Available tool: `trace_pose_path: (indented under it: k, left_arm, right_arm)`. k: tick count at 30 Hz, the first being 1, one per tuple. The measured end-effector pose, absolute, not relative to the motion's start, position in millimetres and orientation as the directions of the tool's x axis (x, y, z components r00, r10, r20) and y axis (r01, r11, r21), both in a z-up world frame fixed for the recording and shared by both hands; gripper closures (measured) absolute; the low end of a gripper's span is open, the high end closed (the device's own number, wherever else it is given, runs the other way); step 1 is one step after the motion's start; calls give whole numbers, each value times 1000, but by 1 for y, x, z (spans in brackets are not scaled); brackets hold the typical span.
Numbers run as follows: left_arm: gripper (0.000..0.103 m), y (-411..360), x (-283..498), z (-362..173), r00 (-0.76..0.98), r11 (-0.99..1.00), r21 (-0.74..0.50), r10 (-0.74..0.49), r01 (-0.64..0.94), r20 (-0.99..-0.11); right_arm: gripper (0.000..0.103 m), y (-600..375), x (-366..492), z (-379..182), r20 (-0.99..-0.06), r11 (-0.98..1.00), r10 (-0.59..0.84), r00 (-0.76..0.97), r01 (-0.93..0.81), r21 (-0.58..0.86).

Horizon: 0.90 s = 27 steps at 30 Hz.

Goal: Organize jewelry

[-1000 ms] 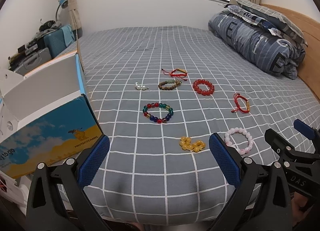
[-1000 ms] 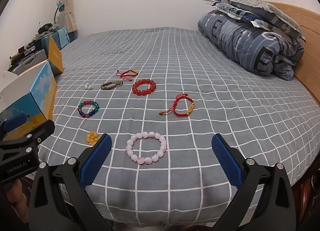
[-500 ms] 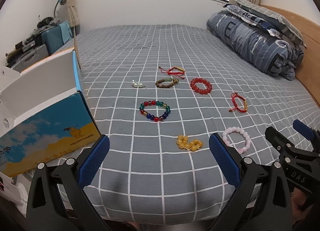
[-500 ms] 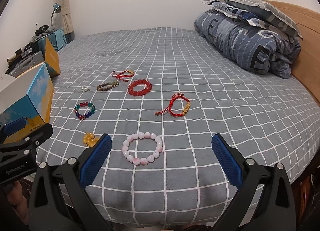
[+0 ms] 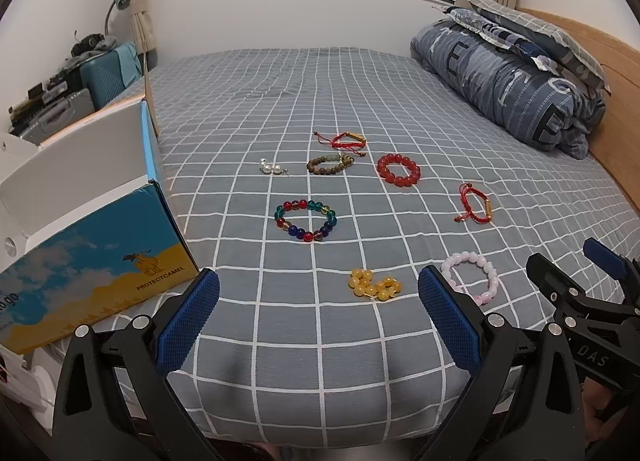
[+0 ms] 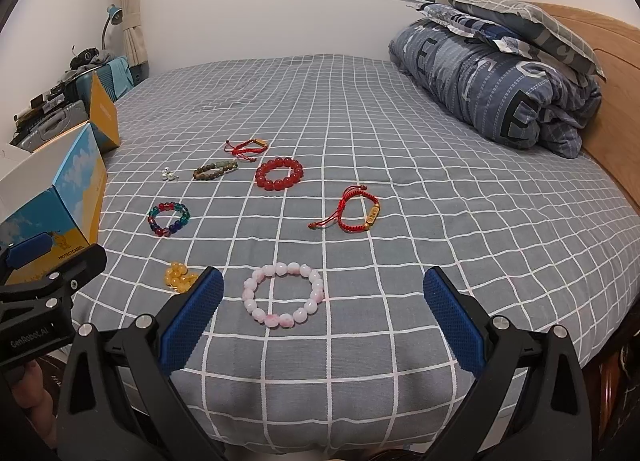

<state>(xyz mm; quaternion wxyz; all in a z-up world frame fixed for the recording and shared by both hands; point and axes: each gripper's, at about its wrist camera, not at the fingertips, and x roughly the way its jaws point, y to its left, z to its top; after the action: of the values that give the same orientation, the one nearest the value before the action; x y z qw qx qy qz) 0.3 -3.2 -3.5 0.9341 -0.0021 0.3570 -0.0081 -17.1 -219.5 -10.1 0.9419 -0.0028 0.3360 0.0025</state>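
Observation:
Several bracelets lie on the grey checked bed. A pink bead bracelet [image 6: 283, 294] lies just ahead of my open, empty right gripper [image 6: 322, 315]. A yellow bead bracelet [image 5: 374, 287] lies just ahead of my open, empty left gripper [image 5: 318, 313]. Farther off lie a multicolour bead bracelet [image 5: 305, 220], a red bead bracelet [image 5: 398, 169], a red cord bracelet [image 6: 357, 214], a brown bead bracelet [image 5: 329, 163], another red cord bracelet [image 5: 345, 140] and small pearl earrings [image 5: 269, 168]. An open blue and yellow box [image 5: 86, 245] stands at the left.
A folded blue quilt [image 5: 516, 77] and pillows lie at the far right by the wooden headboard [image 5: 616, 109]. Suitcases and clutter [image 5: 80, 77] stand left of the bed. The right gripper also shows at the right edge of the left wrist view [image 5: 588, 285].
Both grippers have drawn back slightly and shifted, so the bracelets sit a little farther away. Nothing was taken hold of; the jewelry has not moved.

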Motion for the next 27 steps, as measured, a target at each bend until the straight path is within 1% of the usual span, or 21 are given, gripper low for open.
trace_pose_path:
  k: [27]
  left_arm:
    - [6,-4,-2,-3,745,1000,-6,-18,19,-666]
  right_arm:
    - [7,-218,-17,-10,-632,1000,2,775,-9,-8]
